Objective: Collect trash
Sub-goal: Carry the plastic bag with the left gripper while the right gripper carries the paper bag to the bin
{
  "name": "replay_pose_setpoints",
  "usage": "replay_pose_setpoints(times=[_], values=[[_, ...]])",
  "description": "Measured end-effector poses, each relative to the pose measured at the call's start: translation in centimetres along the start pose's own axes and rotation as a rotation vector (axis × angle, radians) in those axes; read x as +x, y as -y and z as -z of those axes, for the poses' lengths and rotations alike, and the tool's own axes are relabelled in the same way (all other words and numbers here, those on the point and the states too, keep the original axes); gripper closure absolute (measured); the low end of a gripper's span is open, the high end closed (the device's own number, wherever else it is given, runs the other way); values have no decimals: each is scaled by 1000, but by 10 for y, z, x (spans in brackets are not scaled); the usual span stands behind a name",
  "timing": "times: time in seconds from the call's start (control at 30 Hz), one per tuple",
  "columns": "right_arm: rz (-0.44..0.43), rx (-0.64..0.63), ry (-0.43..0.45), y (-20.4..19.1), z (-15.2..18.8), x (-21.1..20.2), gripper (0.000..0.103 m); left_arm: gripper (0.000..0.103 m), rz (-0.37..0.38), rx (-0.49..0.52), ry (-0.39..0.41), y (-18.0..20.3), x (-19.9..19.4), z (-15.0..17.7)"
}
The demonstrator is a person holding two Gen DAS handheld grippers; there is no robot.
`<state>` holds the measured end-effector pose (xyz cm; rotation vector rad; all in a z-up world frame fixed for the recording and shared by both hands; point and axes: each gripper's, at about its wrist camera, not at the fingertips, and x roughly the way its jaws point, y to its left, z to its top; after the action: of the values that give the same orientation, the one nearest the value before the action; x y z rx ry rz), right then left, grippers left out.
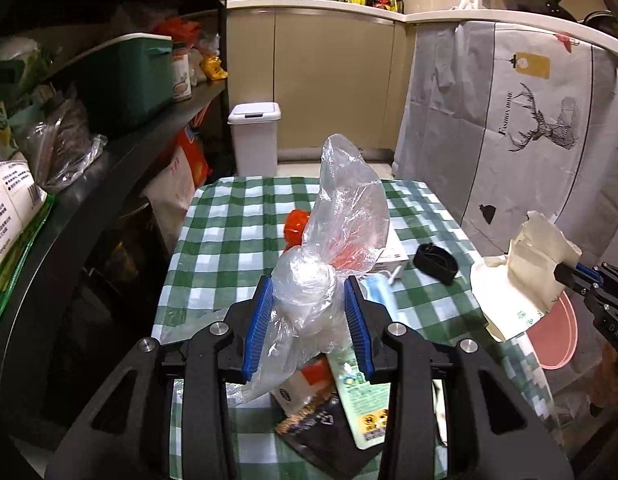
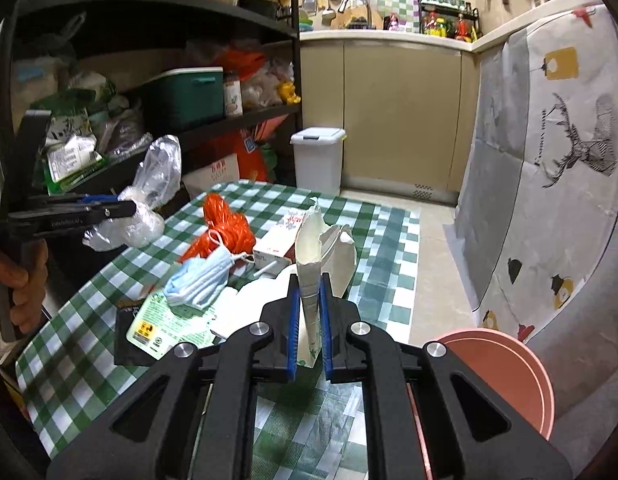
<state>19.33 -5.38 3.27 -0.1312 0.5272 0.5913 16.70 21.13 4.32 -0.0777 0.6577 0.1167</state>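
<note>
My left gripper [image 1: 308, 284] is shut on a crumpled clear plastic bag [image 1: 345, 200], held up above the green checked table [image 1: 229, 216]. My right gripper [image 2: 309, 280] is shut on a torn cream paper bag [image 2: 309, 240] with green print, lifted off the table at its right side. In the right wrist view the left gripper [image 2: 125, 208] and its clear plastic bag [image 2: 157, 172] appear at the left. In the left wrist view the right gripper [image 1: 569, 274] and the paper bag [image 1: 537, 256] appear at the right. A person's hand [image 2: 25, 280] holds the left gripper.
On the table lie an orange plastic bag [image 2: 225, 224], a blue face mask [image 2: 201, 276], a green-white packet [image 2: 169, 324], a black packet [image 2: 127, 344], a small white box [image 2: 275, 246] and a black object [image 1: 435, 262]. A pink basin [image 2: 521, 368] stands low right, a white lidded bin [image 2: 319, 160] beyond, and shelves [image 1: 109, 152] on the left.
</note>
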Motion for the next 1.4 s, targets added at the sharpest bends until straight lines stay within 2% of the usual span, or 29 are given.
replay_pose_setpoints(times=[0.23,0.67,0.87,1.0,1.4], values=[[41,9,45,4,-6,-23,93,66,12,3,23,17,-13,-2],[150,86,91,36,-3,-55,93,66,50,22,68,51,-27,-10],[203,126,125,51,-1,-76,93,66,81,17,82,80,-34,-7],[242,124,141,60,1,-89,93,66,107,49,102,104,-41,-5],[347,178,135,90,14,-115,93,66,181,91,92,166,-38,-2]])
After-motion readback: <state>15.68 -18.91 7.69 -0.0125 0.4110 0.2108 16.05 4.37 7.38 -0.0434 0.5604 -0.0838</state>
